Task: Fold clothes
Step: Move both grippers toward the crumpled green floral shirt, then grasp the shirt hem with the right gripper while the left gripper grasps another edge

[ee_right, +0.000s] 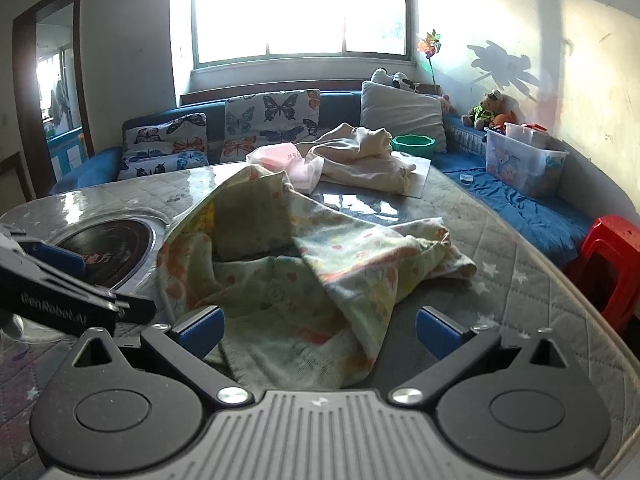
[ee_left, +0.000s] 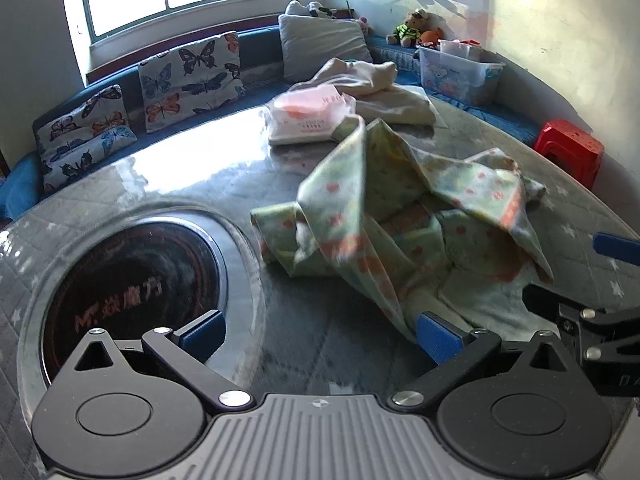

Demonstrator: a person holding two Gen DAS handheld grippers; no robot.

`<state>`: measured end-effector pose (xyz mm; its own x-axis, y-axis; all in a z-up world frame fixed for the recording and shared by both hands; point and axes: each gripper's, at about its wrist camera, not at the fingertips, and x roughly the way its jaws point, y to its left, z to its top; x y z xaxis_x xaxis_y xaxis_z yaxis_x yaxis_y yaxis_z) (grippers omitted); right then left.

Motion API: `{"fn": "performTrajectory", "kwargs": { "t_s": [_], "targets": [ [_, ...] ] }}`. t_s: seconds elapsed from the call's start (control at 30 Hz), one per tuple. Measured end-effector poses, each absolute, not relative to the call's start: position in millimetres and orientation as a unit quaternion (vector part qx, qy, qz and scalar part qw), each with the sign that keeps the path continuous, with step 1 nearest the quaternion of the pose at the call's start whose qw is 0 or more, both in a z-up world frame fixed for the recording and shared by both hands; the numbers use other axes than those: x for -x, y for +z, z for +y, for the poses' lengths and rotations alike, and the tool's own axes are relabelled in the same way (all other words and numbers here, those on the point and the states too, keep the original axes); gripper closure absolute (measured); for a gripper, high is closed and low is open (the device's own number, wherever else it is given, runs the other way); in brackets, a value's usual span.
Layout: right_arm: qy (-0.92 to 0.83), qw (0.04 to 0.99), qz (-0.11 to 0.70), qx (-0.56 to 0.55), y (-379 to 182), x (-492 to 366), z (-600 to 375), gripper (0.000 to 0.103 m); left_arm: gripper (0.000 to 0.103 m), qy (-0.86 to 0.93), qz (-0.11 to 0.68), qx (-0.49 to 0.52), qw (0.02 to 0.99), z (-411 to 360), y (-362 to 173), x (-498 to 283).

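With both hand-held grippers, left [ee_left: 320, 332] and right [ee_right: 320, 332], gaping wide and holding nothing over the crumpled garment [ee_left: 400, 232] heaped mid-surface [ee_left: 160, 184], a careless pinch could snag several layers and spoil the fold.

garment [ee_right: 280, 280]: soft printed cloth, looking matt | table [ee_left: 192, 168]: showing glossy film over quilted fabric | stool [ee_right: 612, 256]: shining red plastic
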<state>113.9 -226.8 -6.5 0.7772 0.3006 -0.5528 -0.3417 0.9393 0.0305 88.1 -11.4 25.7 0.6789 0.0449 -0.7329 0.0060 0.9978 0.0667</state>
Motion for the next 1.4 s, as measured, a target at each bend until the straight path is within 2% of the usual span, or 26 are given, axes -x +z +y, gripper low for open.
{"fn": "performTrajectory", "kwargs": {
  "t_s": [0.4, 0.8, 1.0, 1.07, 1.17, 1.2, 1.23, 1.33, 1.4],
  "targets": [
    [0.168, 0.937, 0.296, 0.077, -14, -153, -216, 0.006, 0.0, 0.022, 0.382, -0.054, 0.922, -13, 45, -132],
    [0.165, 0.934, 0.302, 0.096, -19, -171, -212, 0.011, 0.0, 0.024, 0.393, -0.069, 0.917, -24, 39, -167],
    [0.153, 0.931, 0.314, 0.106, -25, -183, -210, 0.027, 0.002, 0.03, 0.399, -0.077, 0.913, -23, 30, -185],
    [0.148, 0.931, 0.318, 0.104, -27, -185, -211, 0.031, 0.008, 0.029, 0.402, -0.075, 0.912, -20, 28, -189],
    [0.139, 0.933, 0.319, 0.096, -29, -188, -217, 0.035, 0.026, 0.025, 0.411, -0.066, 0.909, -15, 22, -193],
    [0.14, 0.933, 0.319, 0.094, -30, -188, -219, 0.037, 0.039, 0.019, 0.416, -0.061, 0.907, -13, 20, -194],
    [0.141, 0.932, 0.32, 0.091, -30, -189, -221, 0.043, 0.052, 0.015, 0.42, -0.054, 0.906, -12, 18, -194],
    [0.145, 0.932, 0.322, 0.084, -31, -189, -226, 0.058, 0.073, 0.002, 0.425, -0.04, 0.905, -7, 18, -191],
    [0.144, 0.933, 0.321, 0.08, -31, -188, -228, 0.068, 0.078, -0.006, 0.422, -0.038, 0.906, -6, 20, -186]
  ]
}}
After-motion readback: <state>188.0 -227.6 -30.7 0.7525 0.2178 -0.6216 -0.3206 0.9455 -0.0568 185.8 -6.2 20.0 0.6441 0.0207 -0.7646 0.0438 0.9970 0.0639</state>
